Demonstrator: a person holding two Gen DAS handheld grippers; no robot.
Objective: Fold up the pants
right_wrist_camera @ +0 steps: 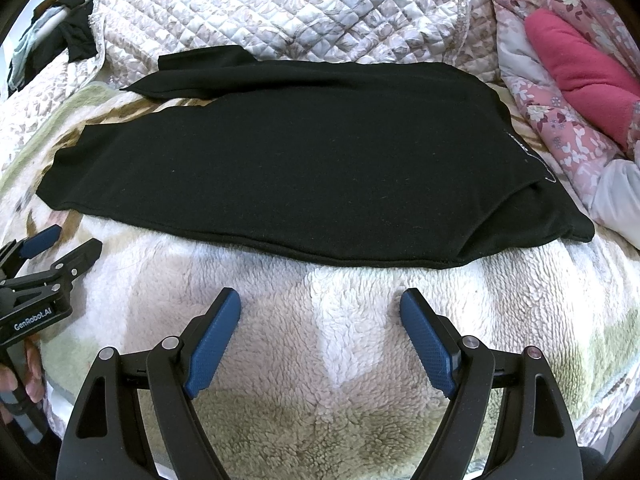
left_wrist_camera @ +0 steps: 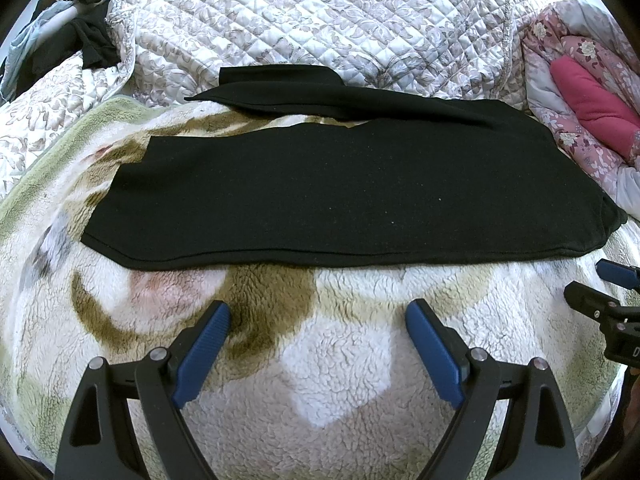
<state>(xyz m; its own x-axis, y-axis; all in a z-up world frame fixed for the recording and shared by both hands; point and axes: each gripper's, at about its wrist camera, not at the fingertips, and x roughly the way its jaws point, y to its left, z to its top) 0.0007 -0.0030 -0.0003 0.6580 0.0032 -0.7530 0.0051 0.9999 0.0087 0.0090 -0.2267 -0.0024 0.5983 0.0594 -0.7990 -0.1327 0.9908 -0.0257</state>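
Observation:
Black pants lie flat across a fleece blanket, legs to the left, waist to the right; they also show in the right wrist view. One leg lies nearer, the other leg behind it, angled away. My left gripper is open and empty, just short of the pants' near edge. My right gripper is open and empty, also just short of the near edge, nearer the waist end. Each gripper shows at the edge of the other's view: right, left.
A quilted grey-white bedspread rises behind the pants. A pink floral quilt with a red cushion sits at the right. Dark clothes hang at the far left. The fleece blanket covers the bed in front.

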